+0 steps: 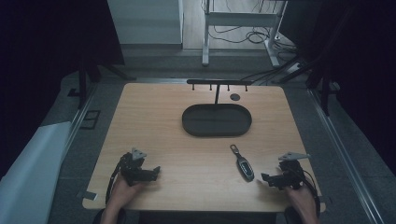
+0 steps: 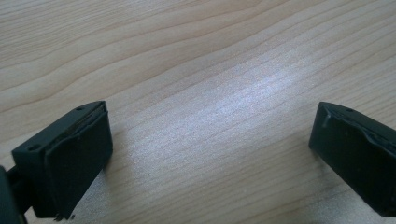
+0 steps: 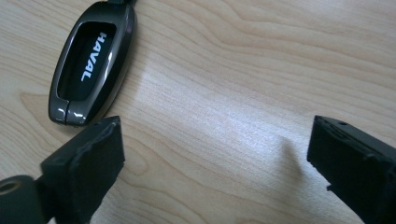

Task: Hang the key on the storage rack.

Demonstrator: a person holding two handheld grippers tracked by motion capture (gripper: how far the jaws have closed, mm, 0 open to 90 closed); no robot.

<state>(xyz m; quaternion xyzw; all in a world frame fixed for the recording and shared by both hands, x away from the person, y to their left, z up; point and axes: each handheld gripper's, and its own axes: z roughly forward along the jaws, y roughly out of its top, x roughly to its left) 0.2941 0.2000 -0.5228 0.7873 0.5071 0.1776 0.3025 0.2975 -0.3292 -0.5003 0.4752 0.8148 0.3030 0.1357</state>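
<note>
A dark car key fob (image 1: 244, 165) with a metal ring lies flat on the wooden table (image 1: 154, 121), near the front right. In the right gripper view the fob (image 3: 91, 63) lies at the upper left, with white lettering on its glossy face. My right gripper (image 1: 266, 178) rests low just right of the fob, open, jaws spread over bare wood (image 3: 215, 158). My left gripper (image 1: 156, 171) sits at the front left, also open with nothing between its jaws (image 2: 210, 149).
A dark oval tray (image 1: 189, 122) stands at the table's middle back. Behind it rises a black rack with several hooks (image 1: 218, 82). A small round hole (image 1: 235, 97) marks the tabletop beside the rack. White desk legs and cables lie on the floor beyond.
</note>
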